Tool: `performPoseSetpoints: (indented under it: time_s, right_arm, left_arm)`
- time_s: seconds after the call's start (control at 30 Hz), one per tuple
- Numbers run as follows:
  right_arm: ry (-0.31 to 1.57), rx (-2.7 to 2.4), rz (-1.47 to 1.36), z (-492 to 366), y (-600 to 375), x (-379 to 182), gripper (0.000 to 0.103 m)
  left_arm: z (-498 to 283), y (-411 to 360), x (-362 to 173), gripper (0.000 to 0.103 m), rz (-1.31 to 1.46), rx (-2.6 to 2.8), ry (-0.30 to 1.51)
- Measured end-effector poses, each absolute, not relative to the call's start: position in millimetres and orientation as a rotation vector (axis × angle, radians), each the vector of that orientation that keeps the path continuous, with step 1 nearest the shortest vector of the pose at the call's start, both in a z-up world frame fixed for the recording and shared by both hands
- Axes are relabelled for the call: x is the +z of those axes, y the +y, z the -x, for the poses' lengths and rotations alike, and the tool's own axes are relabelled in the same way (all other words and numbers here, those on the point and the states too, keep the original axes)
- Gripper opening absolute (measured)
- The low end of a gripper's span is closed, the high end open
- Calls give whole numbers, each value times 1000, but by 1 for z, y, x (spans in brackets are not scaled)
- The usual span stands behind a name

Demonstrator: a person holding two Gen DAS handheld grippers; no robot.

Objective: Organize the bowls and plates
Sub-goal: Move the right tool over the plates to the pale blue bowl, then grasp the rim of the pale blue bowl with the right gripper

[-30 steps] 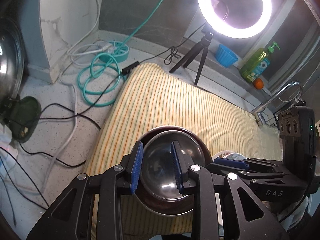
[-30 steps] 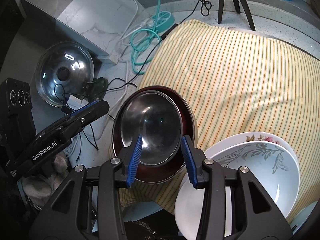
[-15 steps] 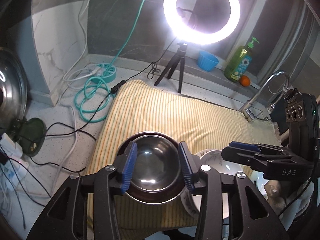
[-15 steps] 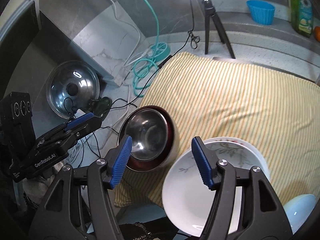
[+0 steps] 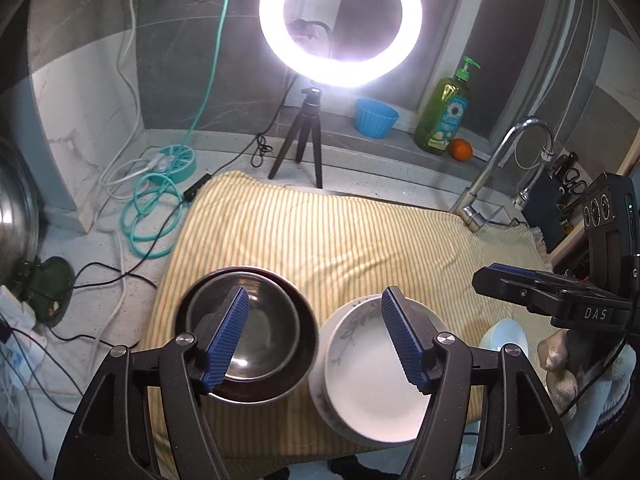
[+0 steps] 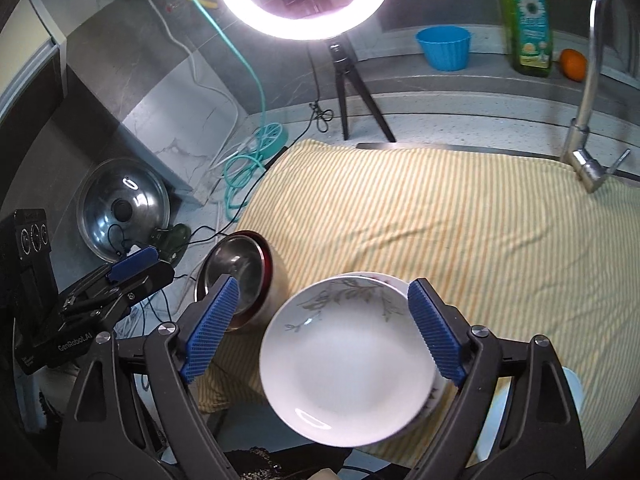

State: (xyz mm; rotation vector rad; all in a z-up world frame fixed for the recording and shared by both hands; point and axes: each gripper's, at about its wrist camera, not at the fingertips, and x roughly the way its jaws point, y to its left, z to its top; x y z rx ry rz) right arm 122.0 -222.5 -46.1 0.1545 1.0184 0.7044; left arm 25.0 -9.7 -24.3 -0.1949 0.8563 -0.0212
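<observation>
Below the left gripper (image 5: pixel 314 338) jaws, steel bowl (image 5: pixel 244 328) nested in red bowl (image 5: pixel 306 344) on striped cloth (image 5: pixel 360 240); white plates (image 6: pixel 348 364) under right gripper (image 6: pixel 322 330). Both jaws wide, empty, just been opening. Ring light (image 5: pixel 340 24) beyond. Earlier, both straddled the steel bowl.

The left gripper (image 5: pixel 316 336) hangs above the yellow striped cloth (image 5: pixel 340 236), its blue ribbed fingers (image 5: pixel 226 336) parted, having just been opening with nothing between them. Below sits a shiny steel bowl (image 5: pixel 256 332) nested in a dark red bowl (image 5: pixel 300 344), just beside a stack of white leaf-patterned plates (image 5: pixel 360 384). The right gripper (image 5: pixel 552 296) shows at the right edge. A glowing ring light (image 5: pixel 340 20) on a tripod stands behind the cloth.
</observation>
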Motion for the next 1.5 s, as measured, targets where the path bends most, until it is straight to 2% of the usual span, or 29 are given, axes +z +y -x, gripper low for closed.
performPoseSetpoints:
  time_s: [0.73, 0.93, 1.1, 1.13, 1.2, 1.27, 1.37, 1.5]
  right_arm:
    - [1039, 320, -280, -99, -402, -87, 89]
    - [1071, 262, -303, -87, -435, -107, 89]
    - [1111, 258, -328, -79, -447, -129, 88]
    - [1124, 263, -339, -78, -449, -134, 86]
    - [1148, 277, -361, -77, -451, -144, 75]
    - [1172, 285, -370, -76, -452, -153, 61]
    - [1197, 310, -386, -74, -452, -163, 49]
    - [1214, 323, -411, -74, -453, -172, 43]
  left_arm:
    - [-53, -133, -77, 68, 195, -354, 1016]
    - [-58, -173, -94, 62, 187, -459, 1078]
    - [-60, -197, -109, 49, 171, -506, 1123]
    - [-60, -200, -111, 46, 166, -513, 1130]
    - [-60, -209, -118, 33, 152, -534, 1149]
    - [-61, -216, -123, 29, 139, -548, 1160]
    - [-62, -224, -129, 28, 122, -558, 1172]
    - [-65, -229, -139, 25, 120, -559, 1199]
